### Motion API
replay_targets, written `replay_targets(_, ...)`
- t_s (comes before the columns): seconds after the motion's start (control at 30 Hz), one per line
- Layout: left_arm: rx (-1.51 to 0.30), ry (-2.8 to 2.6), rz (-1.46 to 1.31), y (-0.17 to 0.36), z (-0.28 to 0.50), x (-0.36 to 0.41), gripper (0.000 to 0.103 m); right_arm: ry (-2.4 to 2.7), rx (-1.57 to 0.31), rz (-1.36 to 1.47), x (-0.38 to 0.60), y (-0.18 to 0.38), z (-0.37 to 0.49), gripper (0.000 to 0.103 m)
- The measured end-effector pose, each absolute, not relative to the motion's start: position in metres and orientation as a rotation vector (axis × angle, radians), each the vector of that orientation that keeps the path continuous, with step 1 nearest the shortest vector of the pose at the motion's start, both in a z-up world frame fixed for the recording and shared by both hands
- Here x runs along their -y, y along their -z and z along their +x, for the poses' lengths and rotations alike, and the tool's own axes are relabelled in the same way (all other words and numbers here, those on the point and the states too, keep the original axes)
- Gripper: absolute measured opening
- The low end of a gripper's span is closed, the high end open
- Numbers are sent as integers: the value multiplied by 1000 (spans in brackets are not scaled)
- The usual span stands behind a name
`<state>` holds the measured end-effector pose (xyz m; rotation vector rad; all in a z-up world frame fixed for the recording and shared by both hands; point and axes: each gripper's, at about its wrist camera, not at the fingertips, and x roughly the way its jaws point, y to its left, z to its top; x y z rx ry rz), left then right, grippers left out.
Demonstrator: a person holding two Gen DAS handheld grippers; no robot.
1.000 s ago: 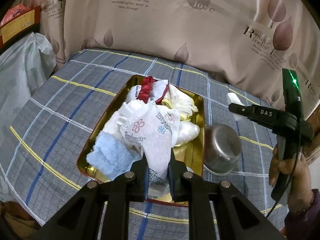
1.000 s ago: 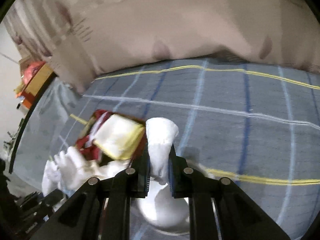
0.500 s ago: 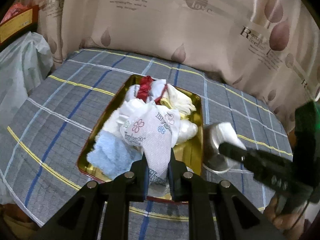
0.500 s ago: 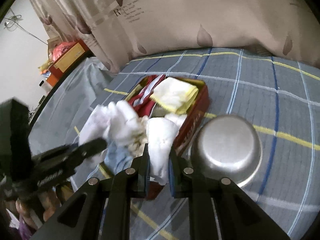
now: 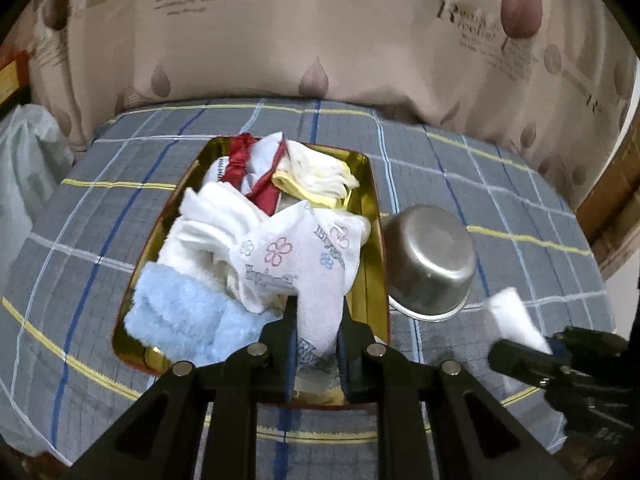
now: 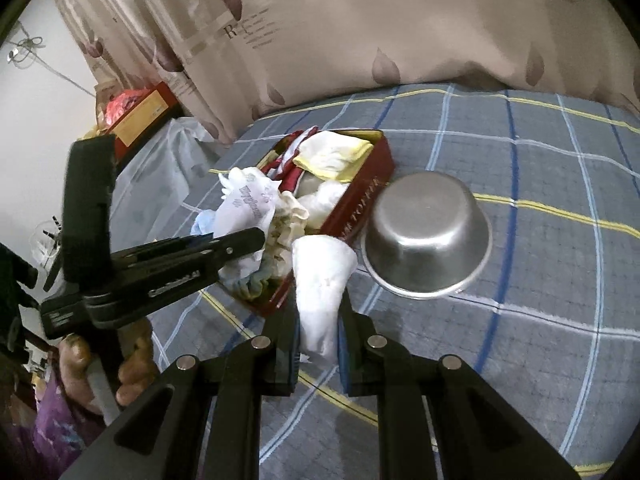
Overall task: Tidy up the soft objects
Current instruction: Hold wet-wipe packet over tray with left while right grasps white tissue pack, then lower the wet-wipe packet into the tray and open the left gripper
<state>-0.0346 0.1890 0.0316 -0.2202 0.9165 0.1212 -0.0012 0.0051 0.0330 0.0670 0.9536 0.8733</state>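
Note:
A gold tin (image 5: pixel 372 208) with red outer walls (image 6: pixel 360 208) sits on the plaid cloth, full of soft items: a light blue fluffy cloth (image 5: pixel 180 316), white cloths (image 5: pixel 208 224), a red and white piece (image 5: pixel 244 164) and a yellow-edged cloth (image 5: pixel 316 180). My left gripper (image 5: pixel 318 340) is shut on a white flower-printed cloth (image 5: pixel 296 260) above the tin's near end. My right gripper (image 6: pixel 318 344) is shut on a plain white cloth (image 6: pixel 320 288), held near the tin's near corner; it also shows in the left wrist view (image 5: pixel 516 320).
An upturned steel bowl (image 5: pixel 428 264) lies right of the tin, touching it (image 6: pixel 428 232). A patterned beige curtain (image 5: pixel 320 32) hangs behind the table. A plastic-covered heap (image 5: pixel 24 160) and a red box (image 6: pixel 140 116) stand at the left.
My right gripper with the white cloth has swung from the far side of the table to the near right, by the bowl. My left gripper keeps its hold over the tin.

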Motion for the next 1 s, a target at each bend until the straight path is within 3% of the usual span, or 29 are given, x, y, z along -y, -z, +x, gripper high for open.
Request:
replay_targets(0.13,-938,-87,-187,-25,-25,-186,18,-870,-953,66,-1,-33,-2,14)
replay_targets(0.2,-942,-81,-173,-23,-21,-184,24,-872,-952,70,-1,-34,-2,14)
replay_targets(0.27,-964,-68,-165,-18,-15,-182,39,-871,-950,67,-2,-34,-2,14)
replay_targets(0.43,-983,-37,-195,-10,-10,-182,48,-869,-952,71,-1,-34,-2,14)
replay_targets(1.0,-821,-287,-272,-75,-82,-202,49,-952,-907,43,-31,-58,-4,14)
